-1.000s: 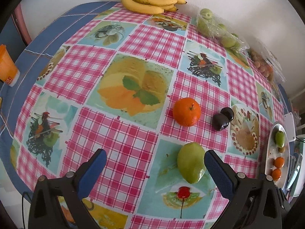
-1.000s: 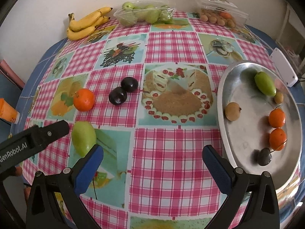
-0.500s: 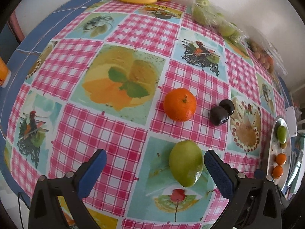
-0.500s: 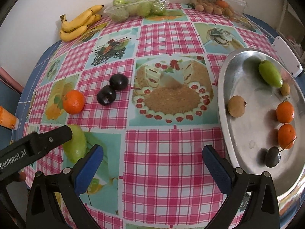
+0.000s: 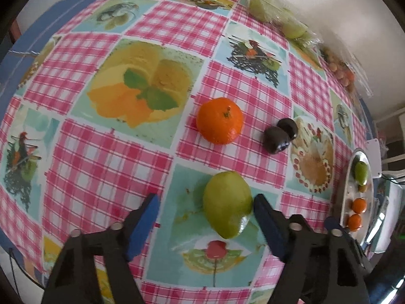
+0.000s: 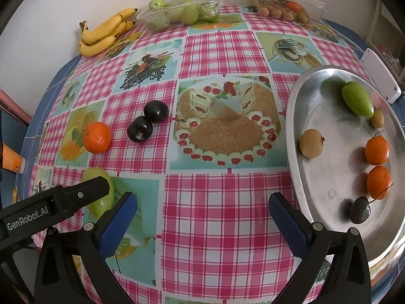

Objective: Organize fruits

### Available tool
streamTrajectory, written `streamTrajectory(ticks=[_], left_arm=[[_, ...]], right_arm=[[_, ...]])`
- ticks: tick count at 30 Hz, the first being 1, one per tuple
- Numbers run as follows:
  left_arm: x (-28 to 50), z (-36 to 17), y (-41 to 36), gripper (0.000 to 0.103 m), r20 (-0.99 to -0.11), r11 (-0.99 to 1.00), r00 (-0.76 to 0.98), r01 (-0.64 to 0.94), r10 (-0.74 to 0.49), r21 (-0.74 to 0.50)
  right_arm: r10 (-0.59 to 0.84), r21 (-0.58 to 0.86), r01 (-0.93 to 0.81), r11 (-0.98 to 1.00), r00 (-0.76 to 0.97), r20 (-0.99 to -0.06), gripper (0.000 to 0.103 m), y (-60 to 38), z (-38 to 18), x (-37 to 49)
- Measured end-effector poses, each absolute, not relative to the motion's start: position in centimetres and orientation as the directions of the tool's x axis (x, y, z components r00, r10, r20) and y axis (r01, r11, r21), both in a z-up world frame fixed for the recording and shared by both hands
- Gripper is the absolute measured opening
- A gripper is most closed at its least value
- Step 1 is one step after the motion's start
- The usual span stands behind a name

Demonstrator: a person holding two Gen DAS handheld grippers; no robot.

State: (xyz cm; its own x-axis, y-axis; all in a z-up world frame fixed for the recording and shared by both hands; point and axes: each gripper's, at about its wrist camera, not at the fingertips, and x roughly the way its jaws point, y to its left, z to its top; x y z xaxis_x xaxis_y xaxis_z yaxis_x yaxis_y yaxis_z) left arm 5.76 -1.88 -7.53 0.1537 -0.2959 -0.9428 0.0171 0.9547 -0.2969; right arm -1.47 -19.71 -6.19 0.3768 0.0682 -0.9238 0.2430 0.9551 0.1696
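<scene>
— Fingers first: what are yours doing?

— My left fingers are closing around the mango, which lies on the desk between them. One pad looks to be just touching its side; the other is clearly apart from it, so I have no hold yet. I came in steeply from above so the pads straddle the fruit across its narrow width.

— And the right?

— My right fingers are wide apart with nothing between them, over bare cloth just beside the tray. I judge that they wait there to stay out of the left's way.

— Why the mango?

— It is the nearest loose fruit. The orange and two plums lie further back, the plums touching each other. The tray already carries another mango, oranges and a plum, so my guess is that everything loose belongs there.

— Any risk?

— The mango is smooth and rounded; an off-centre squeeze could push it sideways.
</scene>
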Motion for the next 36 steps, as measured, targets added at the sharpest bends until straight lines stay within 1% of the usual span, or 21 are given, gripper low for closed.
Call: streamTrajectory(ticks=[1,2,3,17,25,30,36], left_arm=[[5.7,-7.4,-1.9,0.065,-0.938,0.951,0.154,0.024,-0.309,-0.309],[5.7,-7.3,-2.1,0.053,-0.933,0.945,0.151,0.032,-0.326,-0.325],[5.8,-7.3,-2.3,0.042,-0.927,0.938,0.145,0.038,-0.345,-0.343],[5.7,-7.3,-1.8,0.042,-0.92,0.931,0.144,0.031,-0.364,-0.364],[5.9,-6.6,-1.3,0.042,-0.914,0.93,0.177,0.021,-0.364,-0.366],[5.9,-6.2,-1.1,0.042,-0.907,0.927,0.2,0.019,-0.371,-0.375],[6.3,-5.6,-0.8,0.042,-0.901,0.926,0.226,0.012,-0.371,-0.378]], right_arm=[[0.069,0.17,0.243,0.955,0.375,-0.925,0.103,-19.7,-6.2,-1.5],[0.07,0.17,0.244,0.955,0.372,-0.926,0.103,-19.7,-6.3,-1.5],[0.071,0.171,0.245,0.954,0.37,-0.926,0.103,-19.7,-6.3,-1.5],[0.071,0.175,0.256,0.951,0.368,-0.927,0.103,-19.8,-6.4,-1.6],[0.064,0.168,0.255,0.952,0.372,-0.926,0.103,-19.5,-6.3,-1.4],[0.058,0.164,0.239,0.957,0.396,-0.917,0.103,-19.3,-5.8,-1.1],[0.037,0.167,0.262,0.95,0.436,-0.899,0.103,-19.8,-4.9,-1.0]])
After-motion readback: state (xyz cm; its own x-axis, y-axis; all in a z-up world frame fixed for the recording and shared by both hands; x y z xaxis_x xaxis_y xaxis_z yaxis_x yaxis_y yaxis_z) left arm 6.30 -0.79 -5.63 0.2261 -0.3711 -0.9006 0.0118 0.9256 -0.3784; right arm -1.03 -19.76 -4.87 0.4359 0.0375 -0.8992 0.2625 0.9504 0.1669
